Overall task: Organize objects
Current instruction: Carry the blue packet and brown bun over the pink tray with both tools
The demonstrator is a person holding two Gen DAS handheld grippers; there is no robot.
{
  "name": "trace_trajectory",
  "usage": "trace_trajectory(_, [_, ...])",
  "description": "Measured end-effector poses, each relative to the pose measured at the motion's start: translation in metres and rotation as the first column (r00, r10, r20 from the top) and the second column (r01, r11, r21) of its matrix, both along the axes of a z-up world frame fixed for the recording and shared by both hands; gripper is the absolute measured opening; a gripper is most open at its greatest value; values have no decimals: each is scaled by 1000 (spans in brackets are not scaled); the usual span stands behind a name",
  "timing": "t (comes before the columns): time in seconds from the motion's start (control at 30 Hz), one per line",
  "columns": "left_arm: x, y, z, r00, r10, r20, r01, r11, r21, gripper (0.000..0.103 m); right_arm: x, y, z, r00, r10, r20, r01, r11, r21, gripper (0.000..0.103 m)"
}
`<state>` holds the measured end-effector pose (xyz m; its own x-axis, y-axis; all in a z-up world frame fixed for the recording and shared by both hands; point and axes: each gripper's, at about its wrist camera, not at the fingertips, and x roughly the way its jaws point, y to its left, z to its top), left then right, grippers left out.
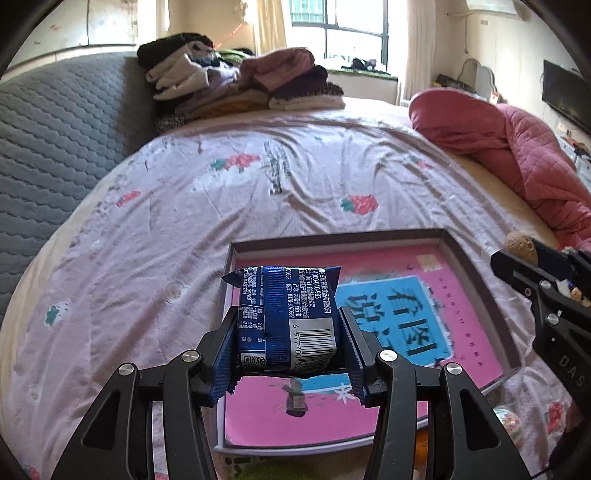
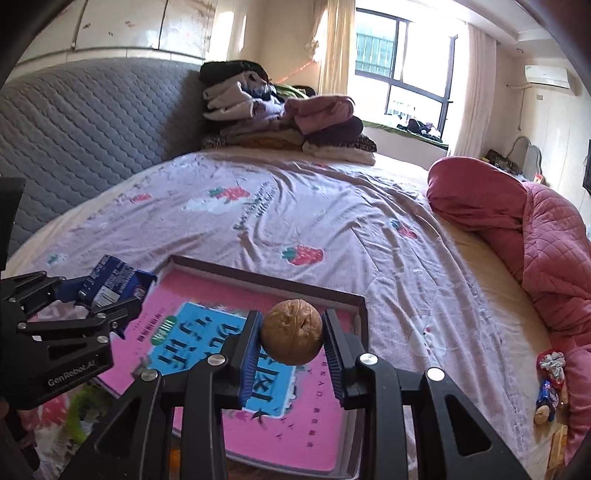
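Left gripper [image 1: 290, 332] pinches a packet [image 1: 286, 314], right gripper [image 2: 291, 338] a walnut [image 2: 291, 331] (both over the tray [image 2: 360, 306], likely for dropping in).

Daylight pours in from the window [image 1: 354, 33] at the back, and it's blown out to pure white in both views. The bed sheet [image 1: 258, 192] gets soft, even light with only faint shadows in the wrinkles. Heavy fisheye bend curves the headboard [image 2: 85, 125], and black vignette eats the corners. Foreground stays sharp, though the far room goes a bit soft and hazy.
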<state>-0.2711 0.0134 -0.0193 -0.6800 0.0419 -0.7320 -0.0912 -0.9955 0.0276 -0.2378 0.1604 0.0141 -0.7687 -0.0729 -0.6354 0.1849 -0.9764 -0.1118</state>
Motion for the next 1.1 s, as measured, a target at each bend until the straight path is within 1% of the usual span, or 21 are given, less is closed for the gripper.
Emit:
trace_trajectory(0.13, [-12, 0, -20, 999, -2, 48, 4, 1000, -31, 52, -16, 0, -18, 998, 11, 57, -11, 1000, -3, 33])
trace_trajectory(0.23, [-18, -1, -31, 997, -2, 76, 4, 999, -33, 52, -27, -2, -29, 995, 19, 94, -19, 1000, -4, 33])
trace_trajectory(0.37, [-25, -1, -40, 996, -2, 85, 5, 999, -41, 52, -40, -2, -45, 991, 10, 133, -12, 1000, 16, 33])
trace_trajectory(0.5, [-30, 0, -48, 995, -6, 100, 10, 999, -40, 52, -49, -2, -58, 985, 2, 173, -8, 999, 39, 33])
trace_trajectory(0.77, [-41, 3, -58, 991, -4, 131, 12, 998, -61, 52, -73, 3, -73, 967, -9, 256, 5, 1000, 19, 33])
trace_trajectory(0.93, [-48, 1, -64, 988, 6, 155, 3, 998, -58, 52, -85, 7, -81, 952, -26, 304, 22, 1000, 19, 33])
trace_trajectory(1.1, [-54, 1, -70, 985, 14, 172, -6, 999, -46, 52, -90, 14, -90, 939, -37, 343, 40, 999, -2, 33])
